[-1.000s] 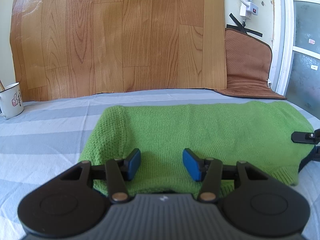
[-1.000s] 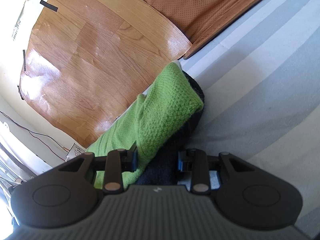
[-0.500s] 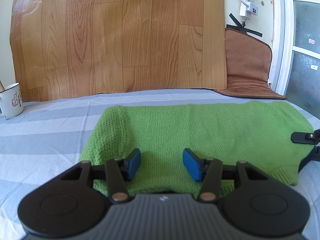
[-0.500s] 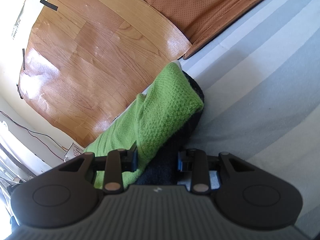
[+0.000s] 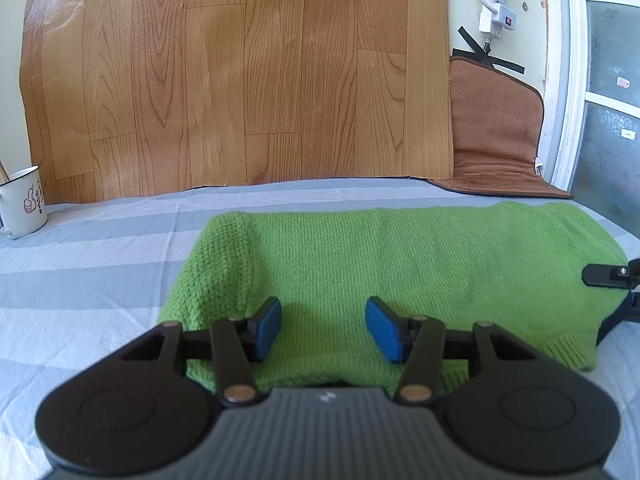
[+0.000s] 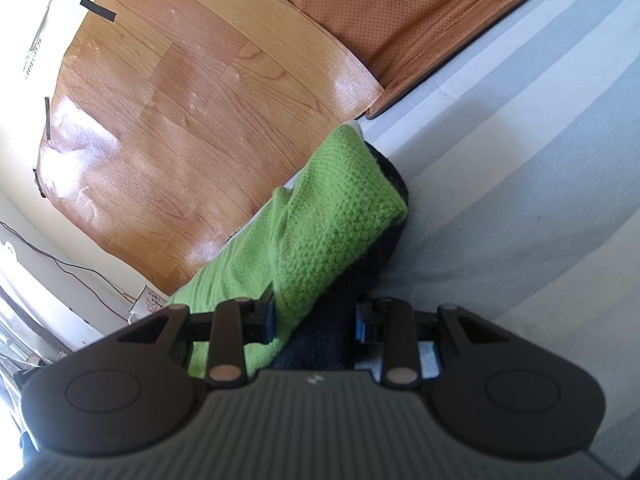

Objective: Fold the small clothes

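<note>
A green knitted garment (image 5: 400,264) with a dark lining is lying folded lengthwise on the grey-striped sheet (image 5: 88,264). The left gripper (image 5: 322,328) is hovering over its near edge, jaws apart. The right gripper (image 6: 314,316) is clamping the garment's end, which is filling its jaws.

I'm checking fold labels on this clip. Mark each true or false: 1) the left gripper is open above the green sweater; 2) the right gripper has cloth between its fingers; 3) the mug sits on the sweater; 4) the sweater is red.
1) True: the left gripper is open over the green sweater, gripping nothing.
2) True: the right gripper has the sweater's edge between its fingers.
3) False: the mug stands on the striped sheet, apart from the sweater.
4) False: it is green, with dark fabric beneath.
</note>
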`<action>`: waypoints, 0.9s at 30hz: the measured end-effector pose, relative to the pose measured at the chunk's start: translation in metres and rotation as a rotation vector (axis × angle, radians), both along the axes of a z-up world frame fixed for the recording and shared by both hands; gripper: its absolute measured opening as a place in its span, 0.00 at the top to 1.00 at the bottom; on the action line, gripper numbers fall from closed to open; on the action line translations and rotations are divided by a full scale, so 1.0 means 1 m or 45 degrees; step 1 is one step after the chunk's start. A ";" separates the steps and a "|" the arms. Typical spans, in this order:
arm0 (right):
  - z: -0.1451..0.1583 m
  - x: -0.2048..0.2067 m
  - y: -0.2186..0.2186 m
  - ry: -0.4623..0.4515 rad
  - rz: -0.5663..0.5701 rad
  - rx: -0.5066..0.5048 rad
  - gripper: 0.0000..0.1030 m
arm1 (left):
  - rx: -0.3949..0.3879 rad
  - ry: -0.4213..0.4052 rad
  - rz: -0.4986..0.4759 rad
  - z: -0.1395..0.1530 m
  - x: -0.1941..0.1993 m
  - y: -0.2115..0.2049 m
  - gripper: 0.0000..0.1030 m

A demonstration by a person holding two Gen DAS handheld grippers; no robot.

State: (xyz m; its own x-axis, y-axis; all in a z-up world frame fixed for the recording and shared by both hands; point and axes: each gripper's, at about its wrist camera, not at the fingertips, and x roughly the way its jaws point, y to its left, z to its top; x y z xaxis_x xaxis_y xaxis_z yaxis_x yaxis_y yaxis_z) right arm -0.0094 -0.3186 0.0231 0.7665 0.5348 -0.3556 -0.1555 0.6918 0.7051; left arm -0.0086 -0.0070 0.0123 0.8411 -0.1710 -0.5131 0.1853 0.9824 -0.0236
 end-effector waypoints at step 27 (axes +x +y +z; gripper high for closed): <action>0.000 0.000 0.000 0.000 0.000 -0.001 0.65 | 0.005 -0.003 -0.006 0.000 -0.001 -0.001 0.50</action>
